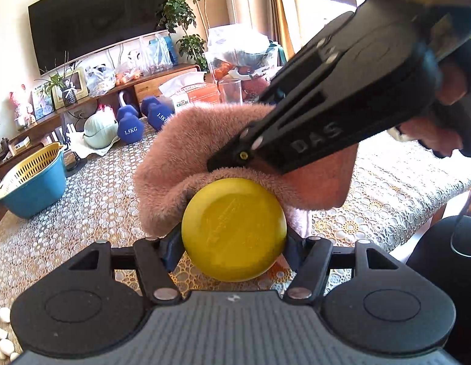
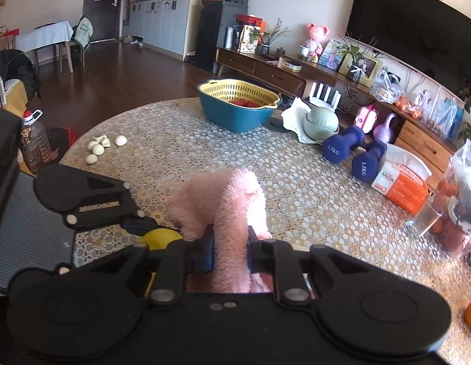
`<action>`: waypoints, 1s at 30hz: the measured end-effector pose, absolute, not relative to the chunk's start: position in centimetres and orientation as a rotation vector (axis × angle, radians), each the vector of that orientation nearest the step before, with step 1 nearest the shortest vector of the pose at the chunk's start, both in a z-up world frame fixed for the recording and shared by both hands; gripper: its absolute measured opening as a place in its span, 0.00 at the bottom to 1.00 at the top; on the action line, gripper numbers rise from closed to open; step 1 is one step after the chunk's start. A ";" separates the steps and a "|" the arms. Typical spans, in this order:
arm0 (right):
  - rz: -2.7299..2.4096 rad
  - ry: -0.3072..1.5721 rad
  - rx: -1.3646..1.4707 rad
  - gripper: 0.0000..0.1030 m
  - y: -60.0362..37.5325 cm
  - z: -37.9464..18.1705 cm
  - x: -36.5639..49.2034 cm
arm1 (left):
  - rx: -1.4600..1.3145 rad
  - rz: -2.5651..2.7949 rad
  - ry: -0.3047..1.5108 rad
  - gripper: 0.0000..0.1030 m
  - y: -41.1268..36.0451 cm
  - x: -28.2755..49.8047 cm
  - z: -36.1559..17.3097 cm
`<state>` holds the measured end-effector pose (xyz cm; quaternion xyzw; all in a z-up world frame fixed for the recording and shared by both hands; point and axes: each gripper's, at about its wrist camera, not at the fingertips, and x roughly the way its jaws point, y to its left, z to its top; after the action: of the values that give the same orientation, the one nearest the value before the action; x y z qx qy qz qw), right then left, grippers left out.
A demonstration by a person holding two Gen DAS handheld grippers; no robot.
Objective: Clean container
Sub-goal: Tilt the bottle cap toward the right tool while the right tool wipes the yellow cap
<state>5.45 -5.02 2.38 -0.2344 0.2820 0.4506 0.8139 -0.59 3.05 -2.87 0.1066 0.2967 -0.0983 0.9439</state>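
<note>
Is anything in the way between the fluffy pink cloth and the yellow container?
Nothing visible is. The left gripper holds the yellow container, and the pink cloth, pinched in the right gripper, already lies against the container's top edge.

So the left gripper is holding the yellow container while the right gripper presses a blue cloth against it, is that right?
Not quite: the cloth is pink, not blue, as the right wrist view shows. The left gripper does hold the yellow container, and the right gripper clamps the cloth.

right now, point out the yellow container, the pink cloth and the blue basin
yellow container [image 1: 233,231], left wrist view, centre of its round base
pink cloth [image 2: 226,200], right wrist view, fluffy fold above the fingers
blue basin [image 2: 235,117], right wrist view, outer front wall
</note>
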 end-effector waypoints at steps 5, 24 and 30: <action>0.923 0.673 -0.453 0.17 -5.7 0.0 8.5 | 0.200 -0.201 0.605 0.61 3.3 0.2 -2.6; 0.892 0.749 -0.176 0.13 -9.5 -0.8 12.9 | 0.150 -0.190 0.586 0.60 4.6 3.0 -2.1; 0.854 0.595 -0.161 0.13 -13.1 5.0 11.5 | 0.163 -0.185 0.581 0.60 4.2 3.3 -2.1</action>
<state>11.47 -13.13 5.03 -0.0770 0.2840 0.4077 0.8644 3.33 4.25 -2.09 0.0803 0.2856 -0.0908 0.9507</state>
